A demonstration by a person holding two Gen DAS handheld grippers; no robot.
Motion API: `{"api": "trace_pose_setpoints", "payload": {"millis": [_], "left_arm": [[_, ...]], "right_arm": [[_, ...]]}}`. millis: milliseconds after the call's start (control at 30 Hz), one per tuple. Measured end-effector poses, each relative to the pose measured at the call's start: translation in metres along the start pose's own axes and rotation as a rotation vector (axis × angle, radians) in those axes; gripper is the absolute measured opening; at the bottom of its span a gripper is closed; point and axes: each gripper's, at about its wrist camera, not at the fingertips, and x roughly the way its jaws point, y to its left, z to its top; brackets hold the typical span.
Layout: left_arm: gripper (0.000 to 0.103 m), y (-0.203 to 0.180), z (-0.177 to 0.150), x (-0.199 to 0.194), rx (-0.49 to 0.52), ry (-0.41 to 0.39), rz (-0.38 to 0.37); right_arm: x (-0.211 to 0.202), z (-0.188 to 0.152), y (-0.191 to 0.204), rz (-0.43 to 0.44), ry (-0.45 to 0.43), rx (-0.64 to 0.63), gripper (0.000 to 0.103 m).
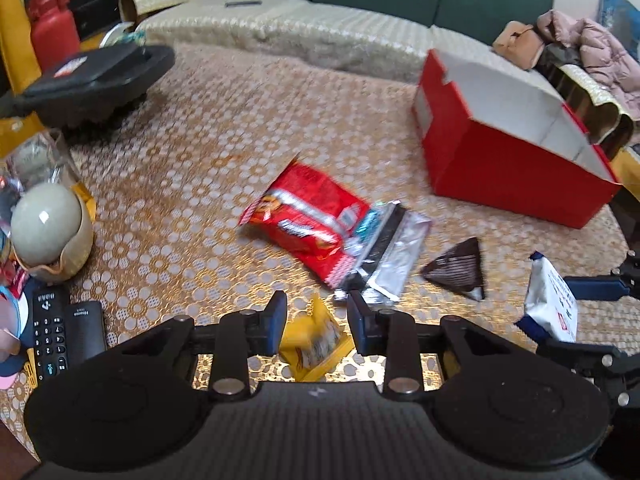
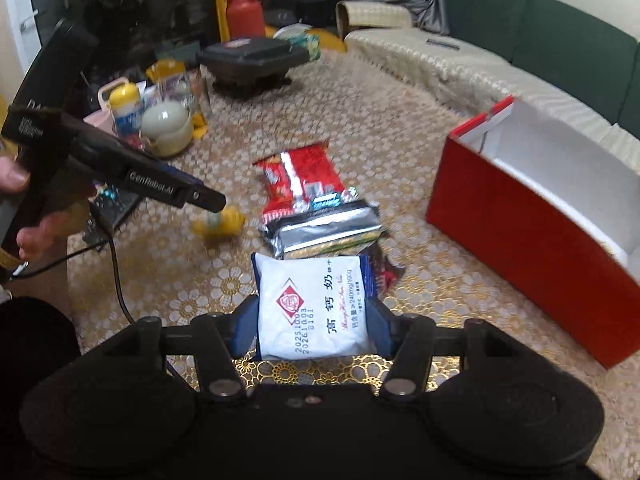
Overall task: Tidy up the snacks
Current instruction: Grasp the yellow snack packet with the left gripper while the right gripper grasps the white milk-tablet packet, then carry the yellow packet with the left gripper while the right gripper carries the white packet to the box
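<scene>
The right gripper (image 2: 312, 326) clamps the white pouch (image 2: 310, 304), likely bound for the red box (image 2: 532, 216); the left gripper (image 1: 317, 320), jaws parted and empty, straddles the yellow packet (image 1: 312, 344) to grab it.

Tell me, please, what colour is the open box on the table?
The box is red outside and white inside, shown best in the right wrist view.

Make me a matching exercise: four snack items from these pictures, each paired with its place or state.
Things:
1. white packet
2. yellow packet
3. red bag
4. red box

States:
A. lies flat mid-table
B. stands open, nothing seen inside
C. clamped in the right tongs
D. between the open left tongs, ungripped

Pairs: 1-C, 2-D, 3-A, 4-B
</scene>
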Motion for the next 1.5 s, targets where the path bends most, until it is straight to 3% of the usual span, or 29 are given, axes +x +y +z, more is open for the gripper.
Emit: {"api": "trace_pose_setpoints", "payload": {"millis": [300,467,567,767,933,1200,1500], "left_arm": [[0.034,0.001,-0.004,0.005,-0.021,0.047,0.01],[0.061,0.016,0.0,0.029,-0.175,0.127,0.001],[0.062,0.013,0.004,0.044,-0.224,0.165,0.033],[0.06,0.001,0.002,0.066,-0.244,0.216,0.108],[0.041,-0.006,-0.001,0.068,-0.221,0.219,0.128],[0.033,-0.013,-0.001,0.054,-0.198,0.189,0.107],[0.032,-0.027,0.001,0.009,-0.169,0.114,0.051]], "right_arm": [[-0.034,-0.016,-0.008,-0.018,-0.059,0.089,0.056],[-0.035,-0.022,-0.011,-0.018,-0.073,0.15,0.056],[-0.034,-0.024,-0.015,-0.019,-0.081,0.179,0.056],[-0.032,-0.029,-0.025,-0.033,-0.079,0.209,0.056],[-0.034,-0.032,-0.03,-0.036,-0.08,0.22,0.056],[-0.041,-0.032,-0.03,-0.047,-0.093,0.232,0.056],[-0.061,-0.031,-0.031,-0.079,-0.135,0.251,0.056]]}}
